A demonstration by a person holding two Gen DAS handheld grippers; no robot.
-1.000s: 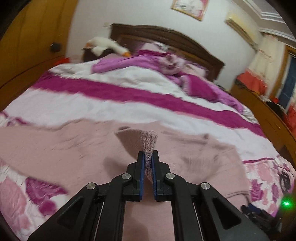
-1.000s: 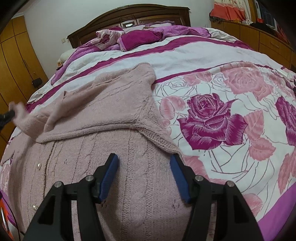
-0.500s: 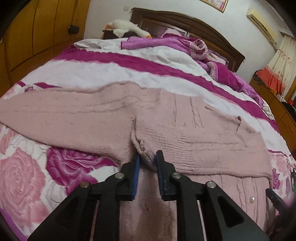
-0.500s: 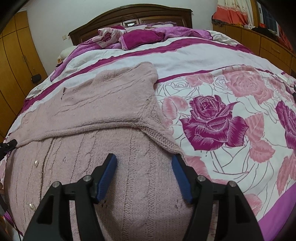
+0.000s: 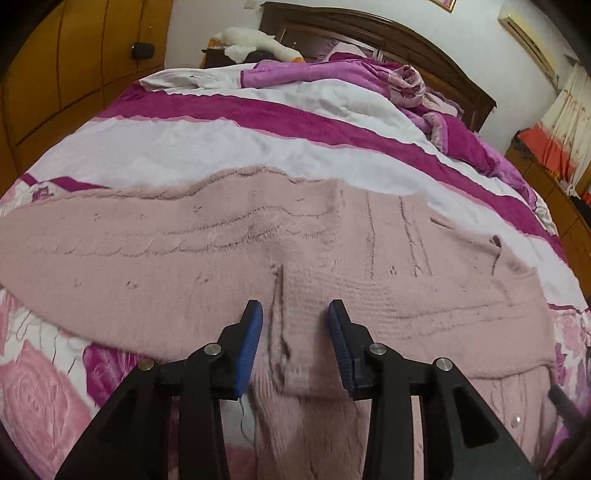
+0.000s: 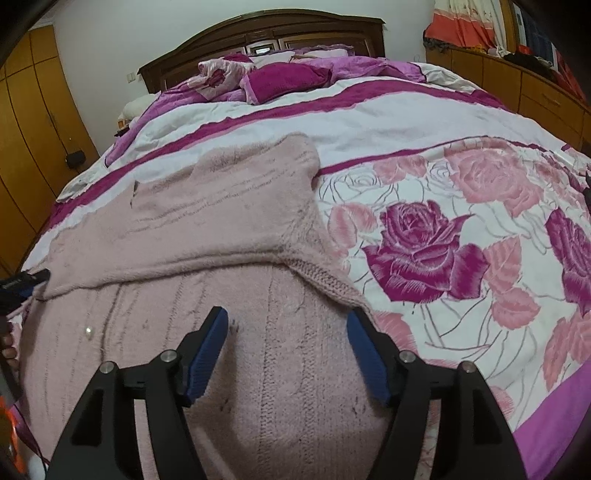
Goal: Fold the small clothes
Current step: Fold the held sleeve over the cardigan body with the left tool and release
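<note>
A pale pink knitted cardigan [image 5: 369, 258] lies flat on the bed, and both of its sleeves are folded across the body. My left gripper [image 5: 295, 317] hovers low over it. Its jaws are opening, and the ribbed sleeve cuff [image 5: 306, 332] lies loose between the blue pads without being pressed. In the right wrist view the cardigan [image 6: 229, 221] shows pearl buttons [image 6: 88, 330]. My right gripper [image 6: 286, 325] is open just above the cable-knit body. Its jaws are still widening and nothing is between them. The left gripper's tip [image 6: 22, 284] shows at that view's left edge.
The bedspread [image 6: 424, 243] has big magenta roses and striped bands. Crumpled purple bedding [image 5: 369, 77] is piled near the dark headboard [image 6: 258, 29], and a plush goose [image 5: 255, 40] lies beside it. Wooden wardrobes [image 5: 74, 74] stand on one side and a low dresser [image 6: 535, 88] on the other.
My left gripper came down with the raised sleeve cuff, laid it on the cardigan and let go; its jaws spread apart. The right gripper's jaws widened slightly.
</note>
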